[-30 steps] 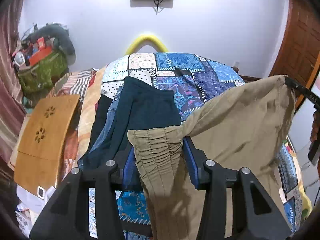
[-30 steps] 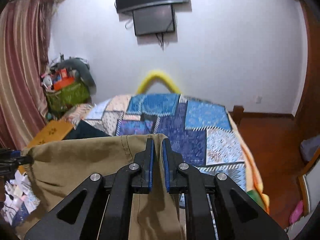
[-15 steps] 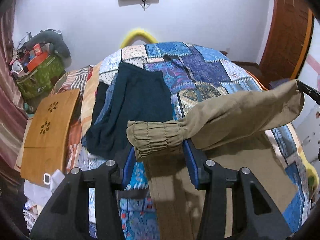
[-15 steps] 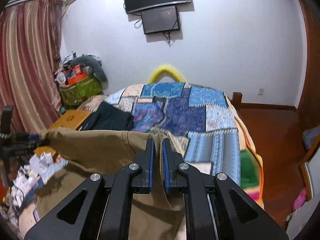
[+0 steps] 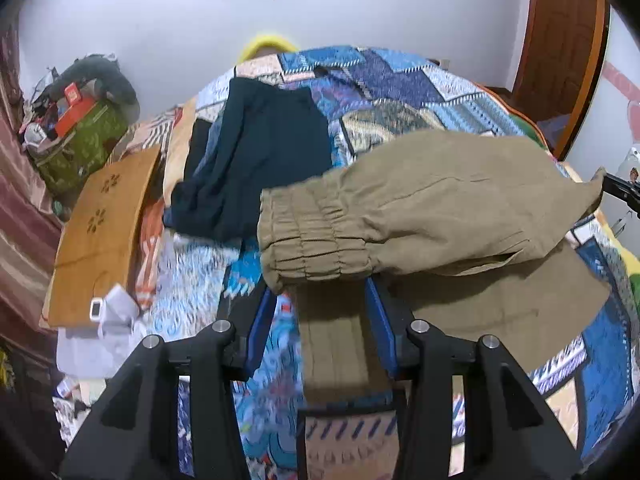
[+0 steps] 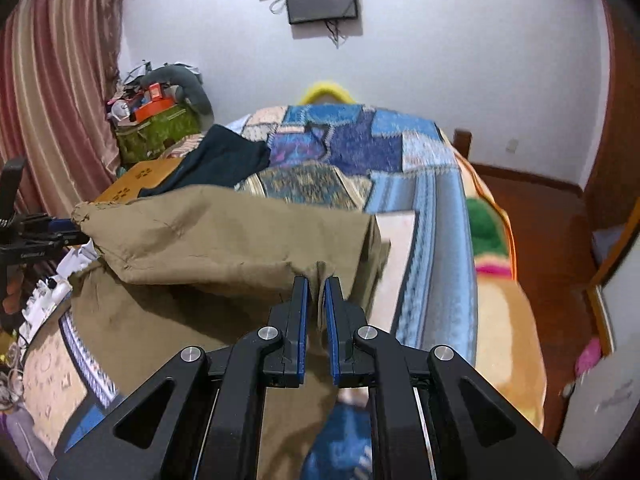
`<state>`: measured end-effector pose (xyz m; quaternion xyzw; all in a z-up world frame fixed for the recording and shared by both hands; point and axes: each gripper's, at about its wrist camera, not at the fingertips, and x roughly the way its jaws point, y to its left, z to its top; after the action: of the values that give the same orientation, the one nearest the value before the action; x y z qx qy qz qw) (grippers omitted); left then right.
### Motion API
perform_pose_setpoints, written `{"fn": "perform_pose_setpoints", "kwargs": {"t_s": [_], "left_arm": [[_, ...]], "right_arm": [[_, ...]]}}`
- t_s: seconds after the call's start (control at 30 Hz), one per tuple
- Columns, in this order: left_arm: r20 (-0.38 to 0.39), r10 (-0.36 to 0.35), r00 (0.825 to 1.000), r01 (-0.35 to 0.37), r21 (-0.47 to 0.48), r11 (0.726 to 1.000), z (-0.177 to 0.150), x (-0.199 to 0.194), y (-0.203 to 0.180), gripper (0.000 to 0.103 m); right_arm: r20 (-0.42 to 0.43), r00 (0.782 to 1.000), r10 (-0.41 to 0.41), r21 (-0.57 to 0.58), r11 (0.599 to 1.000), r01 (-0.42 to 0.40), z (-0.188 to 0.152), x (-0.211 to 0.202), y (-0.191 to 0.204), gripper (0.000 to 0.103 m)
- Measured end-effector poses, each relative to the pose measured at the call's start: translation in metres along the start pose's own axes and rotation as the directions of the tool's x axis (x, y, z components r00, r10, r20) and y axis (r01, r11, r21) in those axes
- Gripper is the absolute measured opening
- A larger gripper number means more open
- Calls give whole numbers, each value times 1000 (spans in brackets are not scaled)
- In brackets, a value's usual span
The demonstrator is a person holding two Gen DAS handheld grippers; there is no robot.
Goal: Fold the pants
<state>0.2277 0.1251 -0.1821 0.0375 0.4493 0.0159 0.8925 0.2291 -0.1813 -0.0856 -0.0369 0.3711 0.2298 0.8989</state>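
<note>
Khaki pants [image 5: 452, 204] hang stretched between my two grippers above a patchwork bedspread [image 5: 404, 88]. My left gripper [image 5: 320, 284] is shut on the gathered elastic waistband [image 5: 316, 236]. My right gripper [image 6: 316, 284] is shut on the other end of the waistband [image 6: 324, 270]. The legs [image 5: 340, 344] trail down onto the bed below. In the right wrist view the pants [image 6: 224, 232] span left to the left gripper [image 6: 40, 232]. The right gripper shows at the right edge of the left wrist view [image 5: 620, 192].
Dark navy clothes [image 5: 260, 152] lie on the bed's far left. A wooden lap desk [image 5: 100, 232] leans beside the bed. A green bag [image 5: 80, 144] with clutter stands by the curtain. A wooden door [image 5: 560, 40] is at the right.
Both grippers have lowered the pants toward the bed and tilted down. The fabric that hung tall now sags low, with the legs lying on the bedspread.
</note>
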Motion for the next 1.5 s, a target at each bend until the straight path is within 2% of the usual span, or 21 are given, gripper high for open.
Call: {"fn": "perform_pose_setpoints", "kwargs": {"t_s": [0.23, 0.4, 0.57, 0.67, 0.77, 0.8, 0.83, 0.93, 1.1, 1.27, 1.33, 1.5], "left_arm": [[-60, -15, 998, 11, -60, 998, -27, 3, 8, 45], [-43, 18, 999, -21, -74, 997, -34, -11, 13, 46], [3, 41, 999, -41, -49, 998, -29, -31, 8, 49], [32, 52, 998, -52, -15, 999, -24, -39, -2, 59], [55, 53, 997, -55, 41, 998, -20, -42, -18, 73], [55, 39, 998, -42, 56, 998, -19, -42, -22, 78], [45, 17, 999, -20, 75, 997, -18, -39, -29, 81], [17, 23, 1000, -25, 144, 989, -18, -29, -46, 83], [-13, 62, 998, -57, 248, 967, -18, -9, -72, 83], [-41, 24, 999, -12, 269, 963, -10, 3, -85, 83], [-44, 10, 999, 2, 269, 963, -7, 5, -88, 83], [-50, 4, 999, 11, 284, 959, -2, 10, -96, 83]], "right_arm": [[-58, 998, 0, 49, 999, 3, -39, -6, -2, 8], [-46, 999, -14, 66, 998, 17, -52, -20, 3, 8], [5, 999, -43, 79, 996, 42, -56, -41, 7, 8], [-2, 1000, -31, 41, 999, 31, -50, -44, 18, 10], [-8, 1000, -4, -4, 1000, 4, -46, -41, 32, 33], [-11, 1000, 2, -22, 1000, -3, -44, -38, 37, 48], [-11, 1000, 9, -48, 999, -9, -43, -35, 44, 56], [-40, 999, 28, -125, 992, -33, -43, -21, 63, 63], [-110, 993, 41, -233, 970, -66, -46, 6, 86, 63], [-154, 988, 30, -318, 945, -78, -45, 29, 104, 63], [-130, 991, 26, -345, 936, -70, -42, 33, 109, 63], [-157, 986, 60, -314, 943, -108, -30, 52, 109, 61]]}}
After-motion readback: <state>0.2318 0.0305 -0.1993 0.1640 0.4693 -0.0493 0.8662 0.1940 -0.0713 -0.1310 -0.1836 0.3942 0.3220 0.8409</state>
